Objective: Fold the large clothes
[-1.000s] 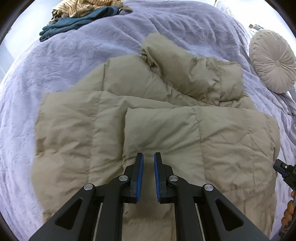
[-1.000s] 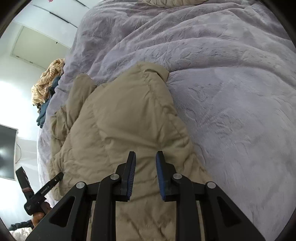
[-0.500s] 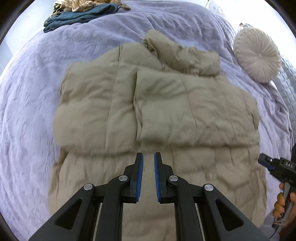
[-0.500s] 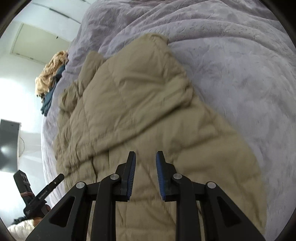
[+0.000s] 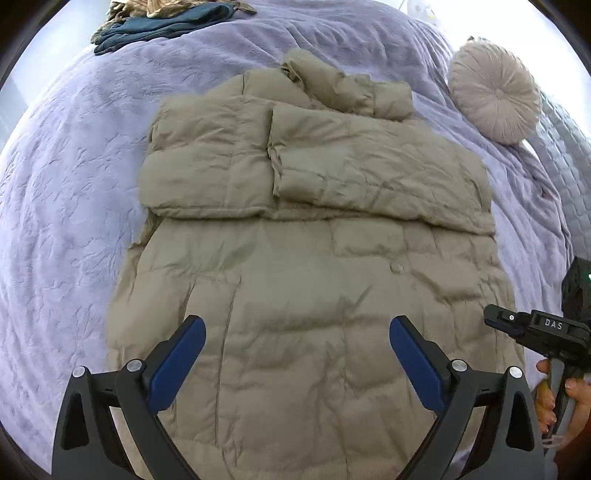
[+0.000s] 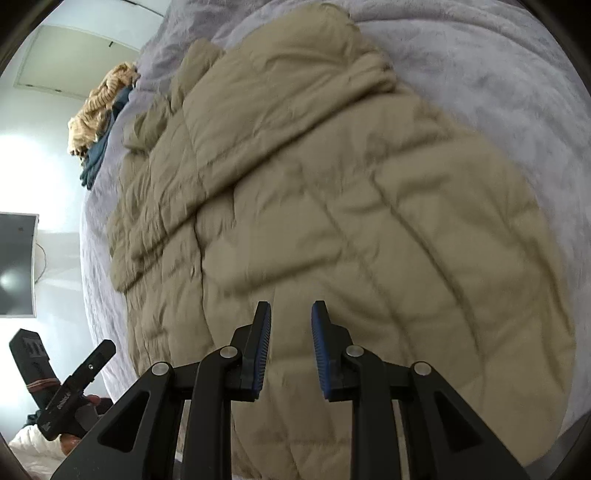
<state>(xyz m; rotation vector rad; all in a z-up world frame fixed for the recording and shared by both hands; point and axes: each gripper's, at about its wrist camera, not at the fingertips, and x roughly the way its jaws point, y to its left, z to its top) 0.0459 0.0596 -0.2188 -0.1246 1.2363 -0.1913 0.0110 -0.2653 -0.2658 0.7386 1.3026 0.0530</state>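
Note:
A large tan puffer jacket (image 5: 306, 229) lies spread on the lavender bed cover (image 5: 70, 177), both sleeves folded across its chest and the hood at the far end. It also fills the right wrist view (image 6: 332, 206). My left gripper (image 5: 297, 350) is wide open and empty above the jacket's lower hem. My right gripper (image 6: 291, 347) hovers over the jacket's right lower part, its jaws a narrow gap apart with nothing between them. The right gripper shows at the right edge of the left wrist view (image 5: 532, 328).
A round beige cushion (image 5: 495, 92) lies at the bed's far right. A pile of teal and striped clothes (image 5: 162, 22) sits at the far left corner, also in the right wrist view (image 6: 99, 110). A dark screen (image 6: 16, 264) hangs on the wall.
Both grippers have pulled back toward the jacket's hem, so more of the jacket shows. My left gripper has opened wide. My right gripper's gap looks unchanged.

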